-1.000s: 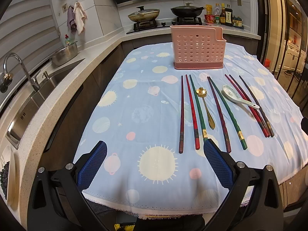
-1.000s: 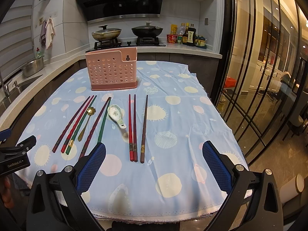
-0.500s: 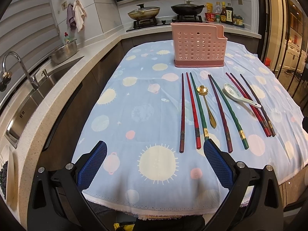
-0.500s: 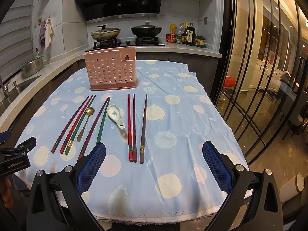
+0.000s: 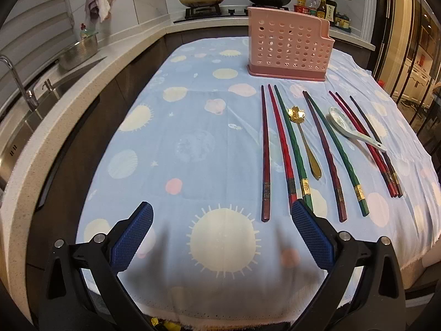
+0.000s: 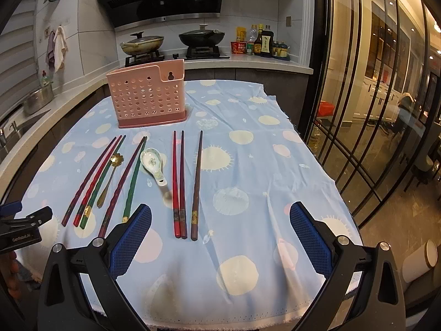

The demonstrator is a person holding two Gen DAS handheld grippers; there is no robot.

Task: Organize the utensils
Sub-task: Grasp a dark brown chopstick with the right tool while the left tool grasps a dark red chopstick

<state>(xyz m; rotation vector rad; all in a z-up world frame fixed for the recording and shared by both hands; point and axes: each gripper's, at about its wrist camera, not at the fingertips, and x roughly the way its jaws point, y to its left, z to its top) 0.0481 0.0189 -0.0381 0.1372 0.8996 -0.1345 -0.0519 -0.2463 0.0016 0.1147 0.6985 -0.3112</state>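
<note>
Left wrist view: I held my left gripper (image 5: 220, 237) low over the near edge of the cloth (image 5: 193, 143), level and pointing toward the holder (image 5: 288, 47). Its blue pads (image 5: 129, 237) stood wide apart and gripped nothing. The right pad overlapped the near ends of a red and a green chopstick in the picture; whether it touched them I could not tell. The chopsticks (image 5: 266, 154) lay in a row on the cloth, near ends toward me, far tips just short of the holder. A gold spoon (image 5: 303, 143) lay between two groups of them. A white spoon (image 5: 350, 129) lay farther right, its handle across a red pair.

Right wrist view: I held my right gripper (image 6: 220, 240) at the near cloth edge, level, facing the holder (image 6: 147, 99). Its pads (image 6: 310, 240) were spread wide and empty. Three chopsticks (image 6: 182, 182) lay just ahead between the pads. The left gripper (image 6: 24, 226) showed at the left edge, beside the leftmost chopsticks.
</note>
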